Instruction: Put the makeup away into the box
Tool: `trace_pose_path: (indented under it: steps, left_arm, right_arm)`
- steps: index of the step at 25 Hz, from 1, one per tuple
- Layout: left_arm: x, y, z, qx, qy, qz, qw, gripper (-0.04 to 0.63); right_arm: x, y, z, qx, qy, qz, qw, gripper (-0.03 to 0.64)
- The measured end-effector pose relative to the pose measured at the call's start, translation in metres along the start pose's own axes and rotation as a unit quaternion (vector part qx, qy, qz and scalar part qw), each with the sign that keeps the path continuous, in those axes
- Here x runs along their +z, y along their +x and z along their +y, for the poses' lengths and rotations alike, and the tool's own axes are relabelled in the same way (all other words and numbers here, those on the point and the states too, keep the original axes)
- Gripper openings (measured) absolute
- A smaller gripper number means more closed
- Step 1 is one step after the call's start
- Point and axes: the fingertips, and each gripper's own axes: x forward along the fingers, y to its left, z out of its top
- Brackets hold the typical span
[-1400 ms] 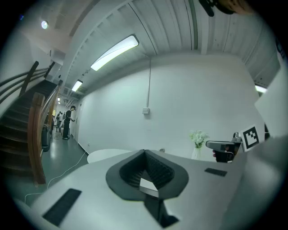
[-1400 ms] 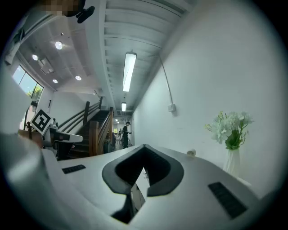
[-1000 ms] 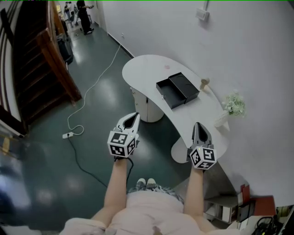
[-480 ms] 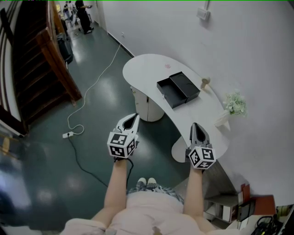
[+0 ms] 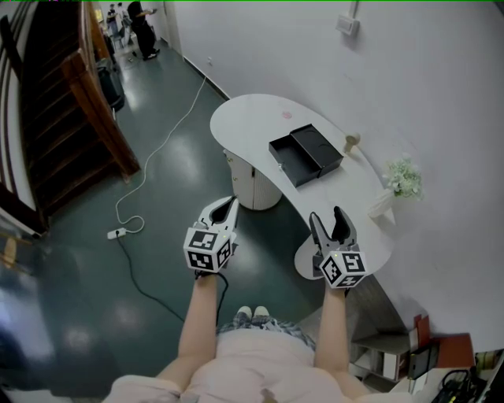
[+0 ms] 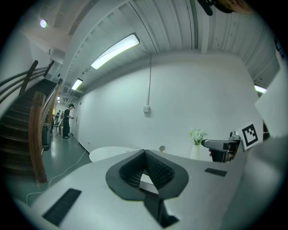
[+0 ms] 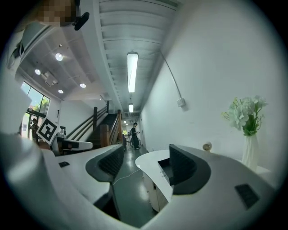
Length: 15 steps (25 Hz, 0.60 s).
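Room: green floor (image 5: 165,157), white wall, dark staircase (image 5: 55,118) at 9 o'clock, a person (image 5: 143,24) far off at 11 o'clock.
Floor: a white cable (image 5: 169,130) runs to a power strip (image 5: 116,232).
Desk: white, curved desk (image 5: 252,118) set against the wall.
Box: black box (image 5: 305,155), open, its two halves side by side at the desk's middle.
Small things: a round item (image 5: 351,142) just beside the box at 3 o'clock and a pink spot (image 5: 287,115) at 11 o'clock. I cannot tell which is makeup.
Flowers: white flowers (image 5: 400,179) in a vase at 4 o'clock from the box.
Left gripper: left gripper (image 5: 228,203) held over the floor at 7 o'clock from the box, fingers (image 6: 157,170) pressed together, nothing between them.
Right gripper: right gripper (image 5: 325,220) over the desk's near end at 6 o'clock from the box, fingers spreading apart, nothing between them.
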Motion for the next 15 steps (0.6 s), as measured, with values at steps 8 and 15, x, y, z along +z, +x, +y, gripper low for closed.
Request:
trace_pose_path:
  steps: [8,15]
  left_arm:
    - [-0.001,-0.004,0.009,0.0,0.0,0.004,1.0,0.026]
    - [-0.003,-0.009,0.022,-0.008,0.003,0.004,1.0,0.026]
  right_arm:
    - [-0.01,0.009,-0.005,-0.031,0.037,0.01,0.999,0.523]
    - [-0.012,0.014,0.005,-0.036,0.027,0.012,0.999,0.531]
